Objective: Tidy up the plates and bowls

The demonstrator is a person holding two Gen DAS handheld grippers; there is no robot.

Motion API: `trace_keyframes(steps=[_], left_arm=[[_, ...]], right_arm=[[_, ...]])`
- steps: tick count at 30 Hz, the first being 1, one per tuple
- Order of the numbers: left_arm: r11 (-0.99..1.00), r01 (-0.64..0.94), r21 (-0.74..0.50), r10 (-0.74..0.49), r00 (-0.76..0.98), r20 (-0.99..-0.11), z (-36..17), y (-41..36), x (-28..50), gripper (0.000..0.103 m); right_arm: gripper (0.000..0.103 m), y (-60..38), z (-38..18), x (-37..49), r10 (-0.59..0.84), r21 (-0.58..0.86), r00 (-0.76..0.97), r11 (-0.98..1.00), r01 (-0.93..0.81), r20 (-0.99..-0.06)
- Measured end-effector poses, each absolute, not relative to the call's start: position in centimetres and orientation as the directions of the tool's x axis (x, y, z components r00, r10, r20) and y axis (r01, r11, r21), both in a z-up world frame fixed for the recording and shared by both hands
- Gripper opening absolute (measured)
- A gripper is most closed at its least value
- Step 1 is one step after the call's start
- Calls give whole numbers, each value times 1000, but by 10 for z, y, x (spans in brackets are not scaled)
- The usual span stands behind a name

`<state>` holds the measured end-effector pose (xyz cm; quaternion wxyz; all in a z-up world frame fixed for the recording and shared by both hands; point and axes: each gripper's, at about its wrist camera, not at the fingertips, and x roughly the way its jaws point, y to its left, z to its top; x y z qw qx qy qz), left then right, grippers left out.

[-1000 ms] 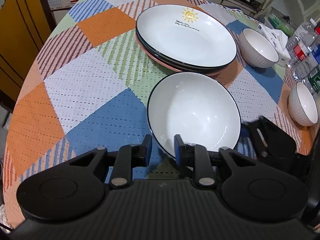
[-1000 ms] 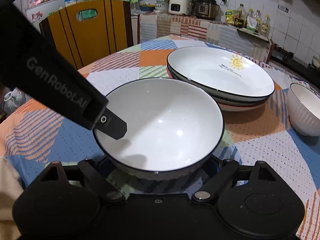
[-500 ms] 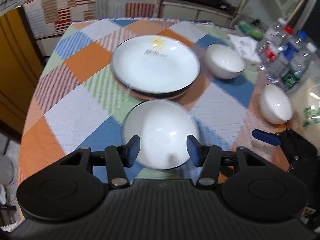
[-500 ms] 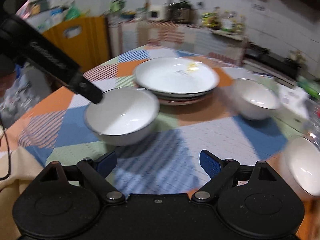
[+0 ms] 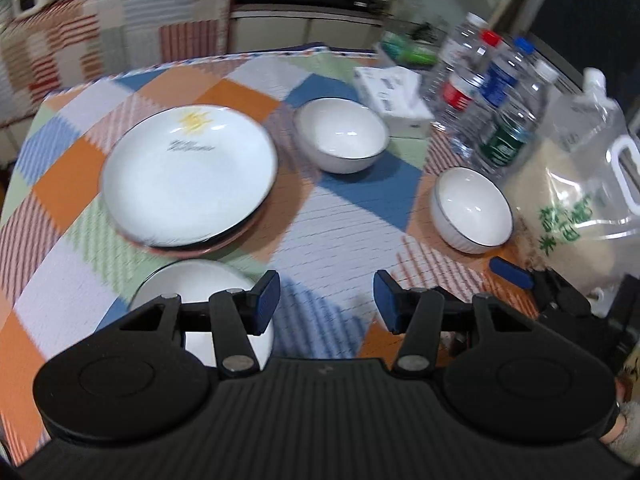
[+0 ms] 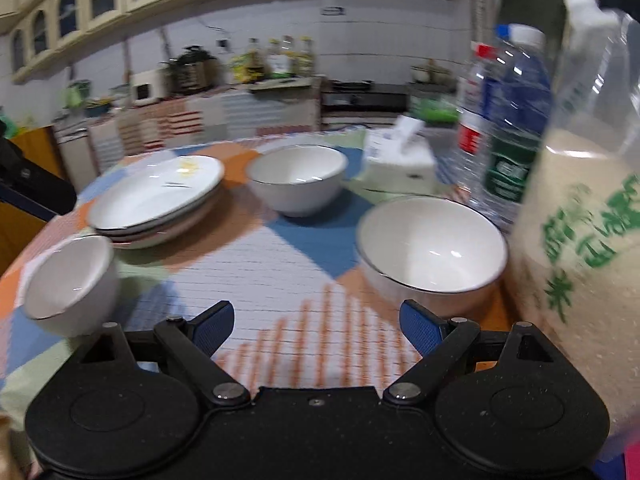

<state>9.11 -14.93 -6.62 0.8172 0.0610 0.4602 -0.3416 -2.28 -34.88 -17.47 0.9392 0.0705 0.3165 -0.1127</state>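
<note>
Several white plates are stacked (image 5: 188, 176) (image 6: 160, 196) on the patchwork tablecloth, the top one bearing a sun print. Three white bowls stand apart: one near the front left (image 5: 192, 284) (image 6: 70, 280), one in the middle (image 5: 342, 140) (image 6: 296, 180), one on the right (image 5: 472, 210) (image 6: 430, 240). My left gripper (image 5: 326, 304) hangs open above the cloth with nothing between its fingers, its left finger over the front-left bowl. My right gripper (image 6: 316, 324) is open wide and empty, just short of the right bowl.
Water bottles (image 5: 492, 96) (image 6: 508, 120), a clear bag of rice (image 5: 580, 184) (image 6: 588, 220) and a white tissue box (image 5: 396, 92) (image 6: 400, 160) crowd the table's right side. A kitchen counter runs behind the table.
My left gripper let go of the front-left bowl's rim, opened, rose and swung right. My right gripper drew away from that bowl and swung right to face the right-hand bowl.
</note>
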Motion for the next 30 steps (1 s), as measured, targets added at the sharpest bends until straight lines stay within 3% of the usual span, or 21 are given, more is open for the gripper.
trace_keyframes(steps=[5,10,21,30], left_arm=[[690,693,-209,-543,304,-783,-71,-182,84,51],[641,738,-209,-574,281,-769,-85,-218,90,51],[657,643,-394,-633,187,-751,-125,-272,119,51],[622,689,-373,-633,162,-757,-141,-305,110,51]], right_arm=[[92,-366,-190,-13,-278,44,713,917,397,-644],[92,-383,-204,-1,-299,76,680,883,463,-669],[92,-394,-219,21,-338,46,648,865,499,-682],[92,-398,-224,25,-338,35,650,871,489,-681]])
